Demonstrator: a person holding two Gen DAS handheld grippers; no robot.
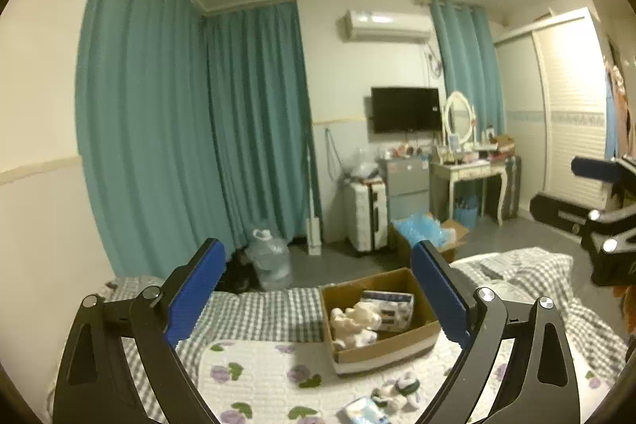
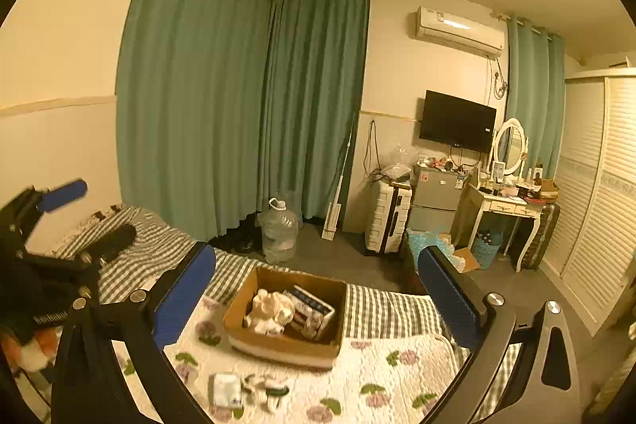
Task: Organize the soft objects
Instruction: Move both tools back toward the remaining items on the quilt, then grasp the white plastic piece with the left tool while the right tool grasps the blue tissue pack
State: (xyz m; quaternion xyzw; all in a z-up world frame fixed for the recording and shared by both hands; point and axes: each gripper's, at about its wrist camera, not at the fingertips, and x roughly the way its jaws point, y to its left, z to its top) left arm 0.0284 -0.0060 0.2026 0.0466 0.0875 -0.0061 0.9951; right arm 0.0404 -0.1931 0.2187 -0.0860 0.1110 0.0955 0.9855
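Centrally, cardboard box point(image 1: 381, 320) sits on the floral quilt point(image 1: 262, 376) near the bed's foot edge, a cream plush point(image 1: 353, 320) and packets inside. Small soft items point(image 2: 254, 390) lie loose on quilt in front of it. Bare floor beyond. Left gripper point(image 1: 318, 299) and right gripper point(image 2: 316, 299) hover above, nearly level, jaws spread wide, nothing between them.

We see the cardboard box point(image 2: 284, 308) open on the flowered quilt | inside it a cream plush toy point(image 2: 268, 308) at its left, a printed packet point(image 2: 314, 310) leaning at its right | just in front of the box, loose on the quilt, a small white pack point(image 2: 226, 388) and rolled socks point(image 2: 274, 386) beside it.
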